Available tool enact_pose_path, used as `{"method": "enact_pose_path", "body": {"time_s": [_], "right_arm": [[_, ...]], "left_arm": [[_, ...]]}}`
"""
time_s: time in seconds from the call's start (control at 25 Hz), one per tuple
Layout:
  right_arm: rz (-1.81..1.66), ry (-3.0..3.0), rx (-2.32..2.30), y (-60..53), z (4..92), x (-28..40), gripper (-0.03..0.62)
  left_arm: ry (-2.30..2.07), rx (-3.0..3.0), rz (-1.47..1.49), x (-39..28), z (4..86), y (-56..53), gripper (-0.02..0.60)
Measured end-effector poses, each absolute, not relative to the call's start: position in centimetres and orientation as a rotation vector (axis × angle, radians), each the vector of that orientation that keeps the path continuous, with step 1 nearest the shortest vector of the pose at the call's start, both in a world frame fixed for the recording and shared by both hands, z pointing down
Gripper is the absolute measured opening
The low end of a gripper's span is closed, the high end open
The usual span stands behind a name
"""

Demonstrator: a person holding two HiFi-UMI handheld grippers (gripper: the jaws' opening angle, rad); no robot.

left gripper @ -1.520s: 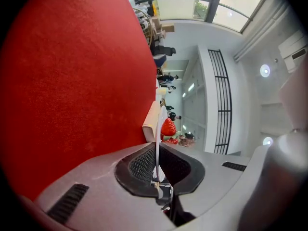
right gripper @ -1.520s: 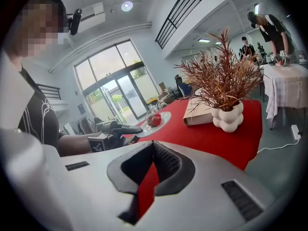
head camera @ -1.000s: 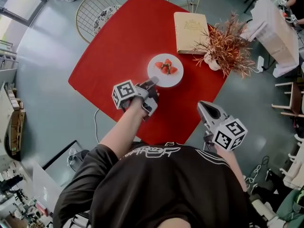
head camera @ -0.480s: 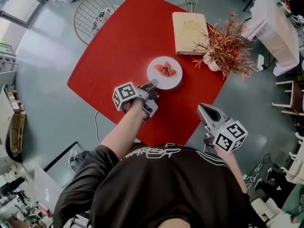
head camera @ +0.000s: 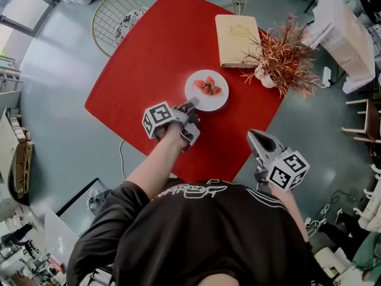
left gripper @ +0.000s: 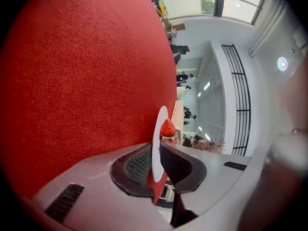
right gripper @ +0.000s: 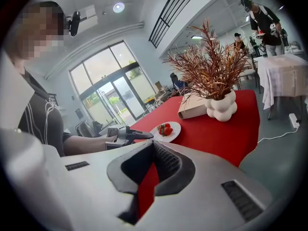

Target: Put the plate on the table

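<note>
While letting go with the left tongs (left gripper: pixel 156 165), opening them slowly and squarely, not nudging the plate (head camera: pixel 206 90) sideways. Opening right now, with the thin white rim between the ribbed dark pads (left gripper: pixel 137 165) and close against both. Seeing the plate resting flat on the red desk (head camera: pixel 143 58), a little right of centre in the head view, just above the tips of the left tongs. Judging the set-down as done and the release as the step in hand. Waiting for a clear gap on both sides of the rim before backing off toward the lower edge of the frame. Pulling back level along the desk, never lifting, so as not to tip the rim and roll the strawberries (head camera: pixel 207 87). Leaving the right tongs (head camera: pixel 256 137) out of it: clenched on nothing, hanging off the near edge of the desk at lower right.

Turning to materials: a smooth, hard, glossy round plate, shallow and thin-edged, probably slick against rubber pads. Coarse woven red cloth underneath, likely giving some hold against sliding. A few strawberries heaped loose at the middle, ready to roll. Further up and right, a stiff cream book (head camera: pixel 238 39) lying flat, and brittle rust-coloured dried sprigs (head camera: pixel 283 61) in a knobbly white vase (right gripper: pixel 221 106), well apart from the plate.
</note>
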State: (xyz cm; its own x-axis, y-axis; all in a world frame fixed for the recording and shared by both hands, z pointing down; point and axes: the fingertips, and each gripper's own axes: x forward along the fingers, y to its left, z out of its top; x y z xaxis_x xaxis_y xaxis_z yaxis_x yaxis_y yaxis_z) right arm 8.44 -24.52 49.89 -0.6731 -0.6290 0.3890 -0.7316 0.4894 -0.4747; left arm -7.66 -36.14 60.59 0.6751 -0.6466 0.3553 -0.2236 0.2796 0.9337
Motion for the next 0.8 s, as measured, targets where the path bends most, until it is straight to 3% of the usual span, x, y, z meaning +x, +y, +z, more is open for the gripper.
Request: {"method": "enact_pose_path", "body": {"time_s": [0.2,0.36,0.52,0.8], "right_arm": [[0.965,-2.572,1.198,-24.3,50.4,8.8,0.006],[0.974,-2.562,1.211,-24.4,50.5,8.7,0.006],[0.966,-2.557,1.199,-24.3,50.7,8.6,0.006],[0.988,-2.54,1.213,-24.2,51.1,9.1,0.006]], "left_arm": [[-0.809,1.302,-0.365,-7.4,60.2,-36.3,0.088],[-0.78,1.343,-0.403,-7.2,59.1,-36.8,0.204],[-0.771,1.405,-0.395,-7.1,58.5,-36.9,0.269],[-0.816,1.621,-0.16,-5.7,58.2,-36.3,0.302]]}}
